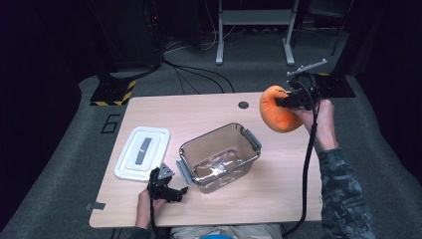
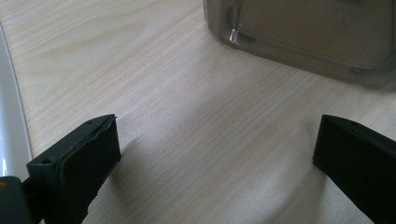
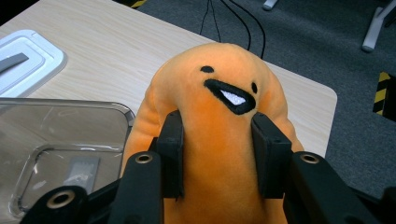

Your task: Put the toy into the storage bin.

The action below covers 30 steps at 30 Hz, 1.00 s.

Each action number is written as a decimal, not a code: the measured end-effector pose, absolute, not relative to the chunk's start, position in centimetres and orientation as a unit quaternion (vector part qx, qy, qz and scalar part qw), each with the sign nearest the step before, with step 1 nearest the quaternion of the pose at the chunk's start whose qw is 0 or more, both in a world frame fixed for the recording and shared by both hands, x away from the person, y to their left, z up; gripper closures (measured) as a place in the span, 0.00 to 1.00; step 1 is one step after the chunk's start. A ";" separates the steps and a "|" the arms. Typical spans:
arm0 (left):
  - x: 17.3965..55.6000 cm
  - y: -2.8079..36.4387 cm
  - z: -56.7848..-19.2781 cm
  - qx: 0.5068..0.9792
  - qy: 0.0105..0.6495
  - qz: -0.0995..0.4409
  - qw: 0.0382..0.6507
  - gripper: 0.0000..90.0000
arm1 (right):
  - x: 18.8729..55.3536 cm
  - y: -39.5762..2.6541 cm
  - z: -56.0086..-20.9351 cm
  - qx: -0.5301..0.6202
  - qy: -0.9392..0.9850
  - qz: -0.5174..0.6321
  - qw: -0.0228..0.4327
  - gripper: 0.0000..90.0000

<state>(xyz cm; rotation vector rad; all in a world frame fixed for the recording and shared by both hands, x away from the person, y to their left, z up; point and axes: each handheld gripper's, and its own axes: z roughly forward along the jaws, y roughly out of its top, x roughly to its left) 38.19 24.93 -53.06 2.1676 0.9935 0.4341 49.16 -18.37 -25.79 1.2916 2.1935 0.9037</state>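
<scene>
The right claw (image 3: 217, 156) squeezes an orange plush (image 3: 219, 93) between its jaws, holding it above the table's (image 1: 209, 112) far right part, just beside the clear box (image 1: 219, 157). The left claw (image 2: 217, 154) rests wide open near the white lid (image 1: 142, 152), holding nothing.

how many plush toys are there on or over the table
1: an orange plush toy with a stitched face, squeezed in the right tool at the table's far right, beside the clear storage box. No others show.
</scene>
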 end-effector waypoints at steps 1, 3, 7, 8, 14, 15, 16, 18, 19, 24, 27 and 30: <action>38.2 24.9 -53.0 0.838 0.384 0.167 0.349 0.00 | 49.1 -18.2 -25.7 0.468 0.792 0.327 0.217 0.67; 38.2 24.9 -53.1 0.838 0.384 0.167 0.351 0.00 | 49.2 -17.9 -25.6 0.466 0.793 0.327 0.216 0.67; 38.2 24.9 -53.1 0.837 0.384 0.168 0.351 0.00 | 49.2 -17.3 -25.5 0.461 0.796 0.328 0.215 0.67; 38.2 24.9 -53.1 0.838 0.384 0.167 0.351 0.00 | 49.2 -17.1 -25.4 0.460 0.797 0.328 0.215 0.67; 38.2 24.9 -53.1 0.837 0.384 0.167 0.352 0.00 | 49.0 -16.2 -25.1 0.452 0.800 0.331 0.215 0.67; 38.2 24.9 -53.1 0.837 0.384 0.167 0.352 0.00 | 49.0 -16.0 -25.0 0.447 0.802 0.332 0.215 0.67; 38.2 24.9 -53.1 0.837 0.384 0.167 0.351 0.00 | 49.0 -15.8 -24.9 0.446 0.803 0.333 0.213 0.67; 38.2 24.9 -53.1 0.837 0.384 0.167 0.352 0.00 | 49.0 -15.4 -24.9 0.442 0.805 0.334 0.214 0.67; 38.2 24.9 -53.1 0.837 0.384 0.167 0.352 0.00 | 48.9 -15.2 -24.8 0.440 0.806 0.334 0.214 0.67; 38.2 24.9 -53.1 0.837 0.384 0.167 0.352 0.00 | 48.8 -14.4 -24.8 0.434 0.809 0.337 0.209 0.67; 38.2 24.9 -53.1 0.836 0.385 0.169 0.353 0.00 | 48.7 -13.9 -24.7 0.432 0.810 0.339 0.205 0.67; 38.2 24.9 -53.1 0.836 0.385 0.169 0.353 0.00 | 48.7 -13.4 -24.8 0.427 0.812 0.341 0.203 0.67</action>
